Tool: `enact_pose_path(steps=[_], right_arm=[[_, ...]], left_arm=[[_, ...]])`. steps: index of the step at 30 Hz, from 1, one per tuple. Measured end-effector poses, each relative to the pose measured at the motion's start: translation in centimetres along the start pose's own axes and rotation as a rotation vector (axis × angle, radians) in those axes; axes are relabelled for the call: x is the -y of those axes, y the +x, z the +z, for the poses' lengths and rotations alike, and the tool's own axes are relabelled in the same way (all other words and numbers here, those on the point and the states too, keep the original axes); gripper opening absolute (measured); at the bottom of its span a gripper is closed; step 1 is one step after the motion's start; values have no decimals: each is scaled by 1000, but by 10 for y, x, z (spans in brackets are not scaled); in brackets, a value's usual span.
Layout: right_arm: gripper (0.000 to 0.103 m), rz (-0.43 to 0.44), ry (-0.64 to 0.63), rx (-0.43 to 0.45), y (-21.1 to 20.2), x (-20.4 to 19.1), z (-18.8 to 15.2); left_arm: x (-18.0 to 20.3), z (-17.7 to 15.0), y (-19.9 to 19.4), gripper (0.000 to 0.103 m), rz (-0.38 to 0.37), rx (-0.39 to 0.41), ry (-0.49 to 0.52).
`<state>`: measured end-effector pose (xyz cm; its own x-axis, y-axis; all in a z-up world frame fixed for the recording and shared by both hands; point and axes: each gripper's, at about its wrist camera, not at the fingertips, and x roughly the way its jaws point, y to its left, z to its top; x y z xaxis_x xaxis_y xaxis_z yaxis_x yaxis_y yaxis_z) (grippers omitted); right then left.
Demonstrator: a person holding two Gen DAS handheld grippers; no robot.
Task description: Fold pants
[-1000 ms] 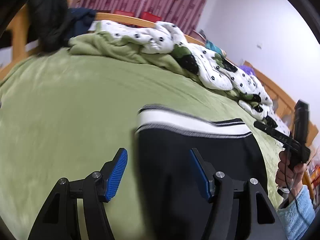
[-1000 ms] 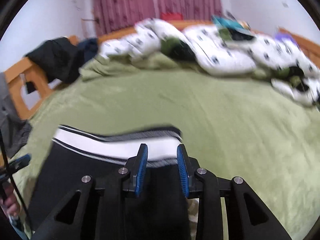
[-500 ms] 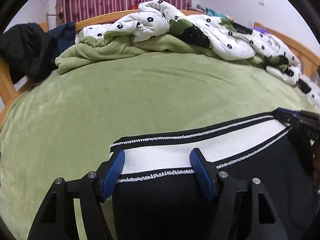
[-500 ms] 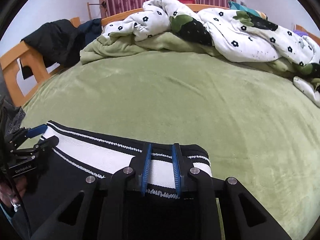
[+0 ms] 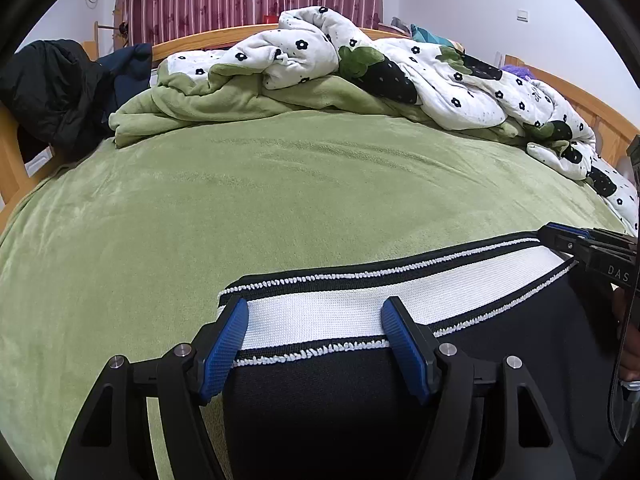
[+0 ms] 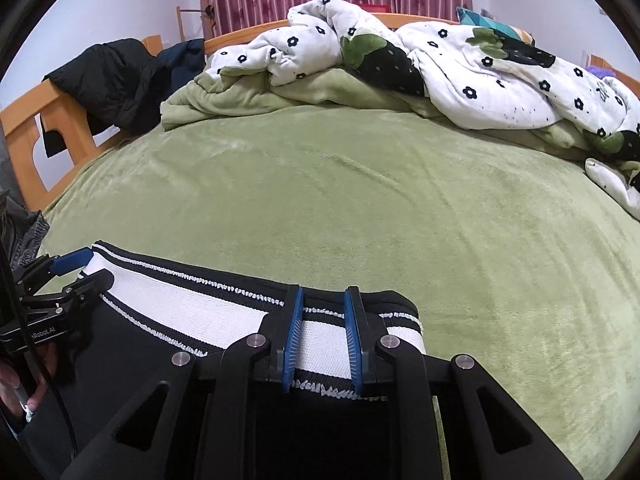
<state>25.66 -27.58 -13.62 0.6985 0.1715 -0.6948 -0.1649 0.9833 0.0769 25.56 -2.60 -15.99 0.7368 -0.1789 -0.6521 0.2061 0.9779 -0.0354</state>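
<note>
On a green bed [image 5: 280,208], a pair of black pants [image 5: 500,352] lies at 6 o'clock, its white waistband [image 5: 340,308] now stretched flat between two hand-held tools where a second ago it hung loose and blurred in mid-swing. Both views have since dropped low and steadied, and the band has come down onto the bed cover: the laying-out appears finished, so the first fold can begin.

At left, the left claw [image 5: 314,334] stands wide, one blue pad [image 5: 224,354] at the band's left end and the other pad well along the white stripe; it straddles the fabric without pinching it, and whether the pads touch the cloth cannot be told from this low angle. In the right wrist view the same tool [image 6: 60,276] shows at 9 o'clock, at the band's far corner.

At right, the right claw [image 6: 322,334] is drawn narrow, though a gap of white band still shows between its pads, which press in on the waistband [image 6: 224,312] near the right corner; it seems to hold the cloth there. A rumpled flower-print quilt [image 6: 460,76] is heaped at 12 o'clock, a dark jacket [image 6: 116,80] at 10.
</note>
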Motion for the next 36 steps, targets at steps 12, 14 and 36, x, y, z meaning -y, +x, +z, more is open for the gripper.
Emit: enact_pose_path(steps=[12,14,36], right_arm=[[20,2,3,9,-1,1,1],[20,8,10,11,-1,2,0],[20,33,28,3,3,7,3]], left_arm=[[-2,0,0,67,-7,-1,-2],[-2,0,0,68,-5,-2,-3],[-10,1,4,85,-11,-11,-58]])
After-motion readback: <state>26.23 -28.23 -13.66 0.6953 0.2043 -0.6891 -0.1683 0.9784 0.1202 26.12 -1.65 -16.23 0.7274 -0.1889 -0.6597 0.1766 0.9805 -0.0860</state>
